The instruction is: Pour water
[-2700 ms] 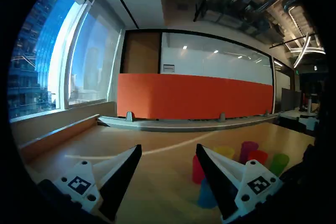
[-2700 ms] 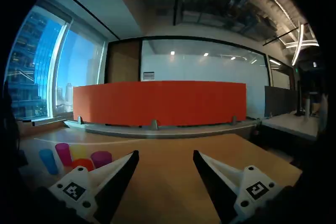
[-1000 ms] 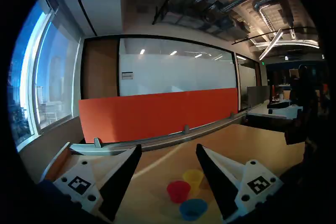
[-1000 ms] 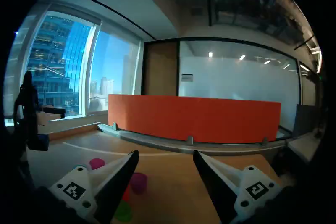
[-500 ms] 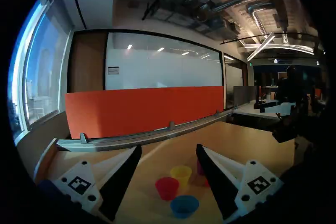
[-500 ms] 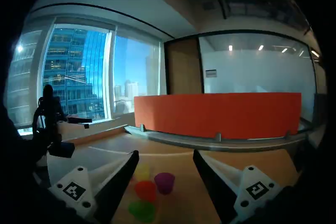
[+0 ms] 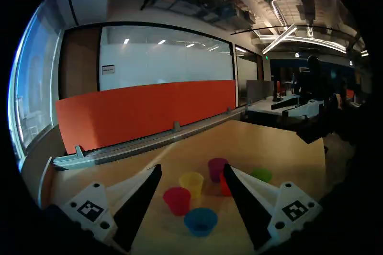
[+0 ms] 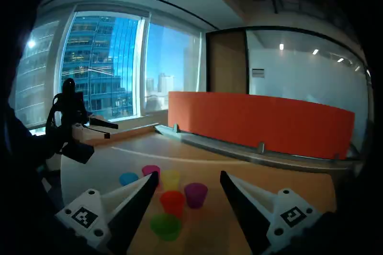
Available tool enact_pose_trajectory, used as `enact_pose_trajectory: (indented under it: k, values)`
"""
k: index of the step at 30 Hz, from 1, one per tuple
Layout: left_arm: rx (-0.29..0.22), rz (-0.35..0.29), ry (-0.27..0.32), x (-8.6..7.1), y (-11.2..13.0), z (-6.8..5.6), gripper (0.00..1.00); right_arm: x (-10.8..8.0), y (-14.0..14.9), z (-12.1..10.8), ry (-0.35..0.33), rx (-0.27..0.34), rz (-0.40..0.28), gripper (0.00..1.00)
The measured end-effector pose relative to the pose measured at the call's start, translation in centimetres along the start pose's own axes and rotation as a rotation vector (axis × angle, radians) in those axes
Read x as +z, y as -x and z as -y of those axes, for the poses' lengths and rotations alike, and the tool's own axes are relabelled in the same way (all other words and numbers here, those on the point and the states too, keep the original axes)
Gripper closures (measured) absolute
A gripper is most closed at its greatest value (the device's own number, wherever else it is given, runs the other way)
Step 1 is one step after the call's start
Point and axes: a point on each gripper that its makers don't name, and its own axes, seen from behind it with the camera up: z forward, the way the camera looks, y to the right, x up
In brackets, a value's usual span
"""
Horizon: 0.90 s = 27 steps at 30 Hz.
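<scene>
Now both sets of tongs hang wide open, empty-handed! Between the left tongs (image 7: 191, 166) sits a tight cluster of cups on the wooden surface (image 7: 273, 142): blue cup (image 7: 200, 220) nearest, red cup (image 7: 176, 200) and yellow cup (image 7: 191, 182) just behind it, then purple cup (image 7: 217, 168), with green cup (image 7: 261, 174) out to the side. The right tongs (image 8: 188, 173) frame the same cluster, well short of the surface's far edge, where an orange divider (image 8: 268, 121) runs.

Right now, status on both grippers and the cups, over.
Left gripper open, empty. Right gripper open, empty. Cups clustered upright on the table, none gripped. Nothing between grippers and cups.
</scene>
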Motion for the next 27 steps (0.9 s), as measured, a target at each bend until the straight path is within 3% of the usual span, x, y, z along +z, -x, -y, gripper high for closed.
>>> enact_pose_trajectory:
  k: [12, 27]
  values:
    - [0.009, 0.08, 0.021, 0.5, 3.2, 0.1, 0.04, 0.6, 4.4, 1.1, -0.058, -0.068, 0.121, 0.0]
    - [0.003, 0.168, 0.057, 0.9, 8.0, -0.8, 0.04, 1.3, 9.0, 1.6, -0.095, -0.069, 0.213, 0.0]
